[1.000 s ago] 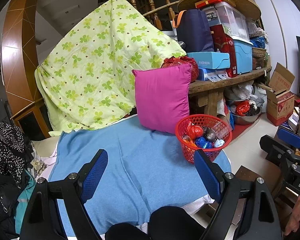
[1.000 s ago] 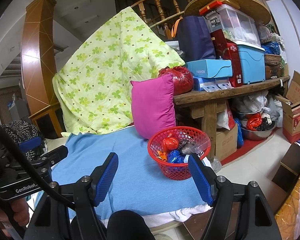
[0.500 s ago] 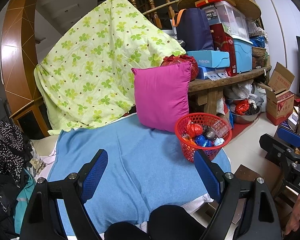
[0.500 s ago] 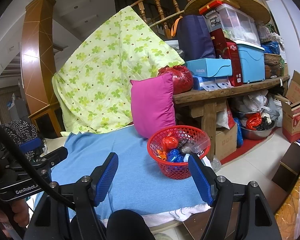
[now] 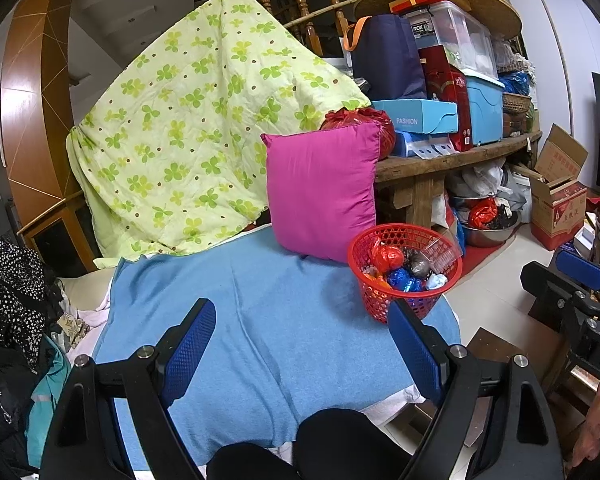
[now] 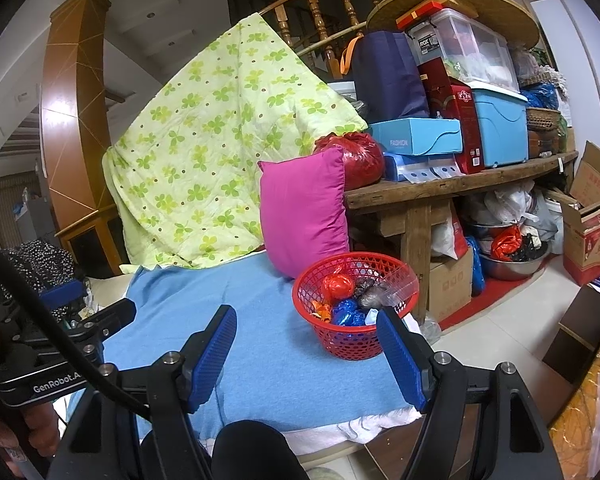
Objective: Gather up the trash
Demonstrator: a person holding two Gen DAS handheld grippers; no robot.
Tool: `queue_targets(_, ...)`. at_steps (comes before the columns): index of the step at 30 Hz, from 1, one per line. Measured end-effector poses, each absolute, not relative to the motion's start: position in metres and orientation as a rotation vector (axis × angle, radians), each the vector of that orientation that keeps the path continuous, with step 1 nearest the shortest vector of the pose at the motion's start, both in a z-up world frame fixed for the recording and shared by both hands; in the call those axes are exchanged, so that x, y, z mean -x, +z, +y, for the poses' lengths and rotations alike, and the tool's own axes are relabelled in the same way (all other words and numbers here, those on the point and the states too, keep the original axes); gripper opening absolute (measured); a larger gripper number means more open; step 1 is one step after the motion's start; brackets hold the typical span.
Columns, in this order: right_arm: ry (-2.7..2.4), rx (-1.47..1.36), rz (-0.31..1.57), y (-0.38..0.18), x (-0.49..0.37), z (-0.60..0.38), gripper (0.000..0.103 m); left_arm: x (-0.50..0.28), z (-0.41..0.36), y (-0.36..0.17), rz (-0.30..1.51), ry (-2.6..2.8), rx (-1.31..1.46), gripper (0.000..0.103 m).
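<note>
A red mesh basket [image 5: 372, 300] [image 6: 312, 312] stands on the right side of the blue cloth [image 5: 268, 320] [image 6: 260, 344]. Inside it lie crumpled wrappers: a red one [image 5: 390, 257] [image 6: 337, 285], a blue one [image 5: 400, 279] [image 6: 346, 314], grey and clear pieces. My left gripper [image 5: 302, 330] hangs open over the cloth, short of the basket and to its left, nothing between its blue pads. My right gripper [image 6: 306, 342] is open too, its right finger [image 6: 398, 354] just in front of the basket. The right gripper also shows at the left wrist view's right edge [image 5: 568, 280].
A magenta pillow [image 5: 322, 192] [image 6: 302, 216] leans behind the basket against a green clover quilt [image 5: 188, 136] [image 6: 220, 148]. A wooden bench [image 6: 440, 192] stacked with boxes and tubs stands right. Cardboard boxes [image 5: 556, 200] and a steel bowl [image 6: 512, 264] sit on the floor. Dark clothes [image 5: 12, 300] lie left.
</note>
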State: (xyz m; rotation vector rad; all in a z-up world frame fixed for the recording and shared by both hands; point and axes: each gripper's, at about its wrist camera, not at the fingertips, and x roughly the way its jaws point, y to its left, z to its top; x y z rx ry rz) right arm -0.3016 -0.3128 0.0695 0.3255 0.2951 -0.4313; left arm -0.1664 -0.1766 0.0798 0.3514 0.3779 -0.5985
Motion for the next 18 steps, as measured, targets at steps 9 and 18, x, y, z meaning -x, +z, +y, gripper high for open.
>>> queue_targets(9, -0.433, -0.326, 0.294, 0.069, 0.301, -0.316, 0.075, 0.165, -0.180, 0.075, 0.379, -0.607, -0.358, 0.088)
queue_targets(18, -0.462, -0.335, 0.298, 0.068, 0.292, -0.336, 0.075, 0.153, -0.191, 0.071, 0.389, -0.623, -0.374, 0.088)
